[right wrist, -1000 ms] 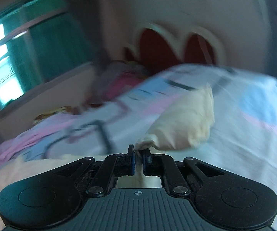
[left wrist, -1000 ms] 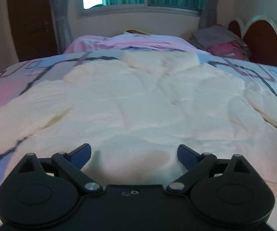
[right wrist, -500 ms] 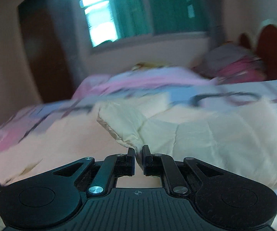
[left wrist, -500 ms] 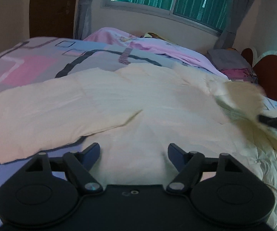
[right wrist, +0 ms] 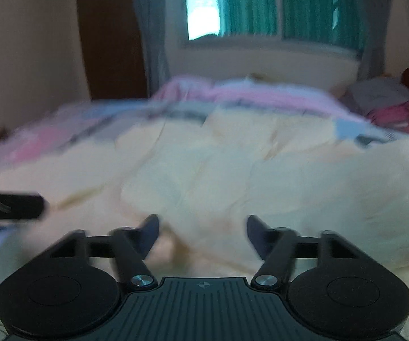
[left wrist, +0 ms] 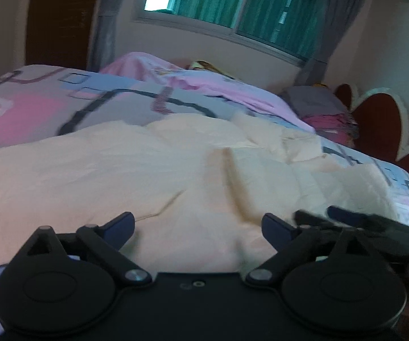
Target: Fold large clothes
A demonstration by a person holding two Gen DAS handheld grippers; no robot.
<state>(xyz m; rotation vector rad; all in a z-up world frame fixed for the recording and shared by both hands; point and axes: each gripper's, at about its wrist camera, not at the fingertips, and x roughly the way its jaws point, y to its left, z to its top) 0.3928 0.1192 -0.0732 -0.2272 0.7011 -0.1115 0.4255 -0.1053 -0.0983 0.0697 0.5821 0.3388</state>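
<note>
A cream garment (left wrist: pixel 147 170) is seen spread over a bed (left wrist: pixel 33 108) covered by a pink and blue patterned sheet. The left gripper (left wrist: pixel 198 224) is held low above the cloth, fingers (left wrist: pixel 122 223) parted, nothing between them. The right gripper (left wrist: pixel 355 221) is glimpsed, blurred, at the right edge.

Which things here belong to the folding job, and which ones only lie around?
For the job:
cream garment
left gripper, jaws open
right gripper, jaws open

Only lying around:
patterned bedsheet
pink blanket
grey pillow
headboard
</note>
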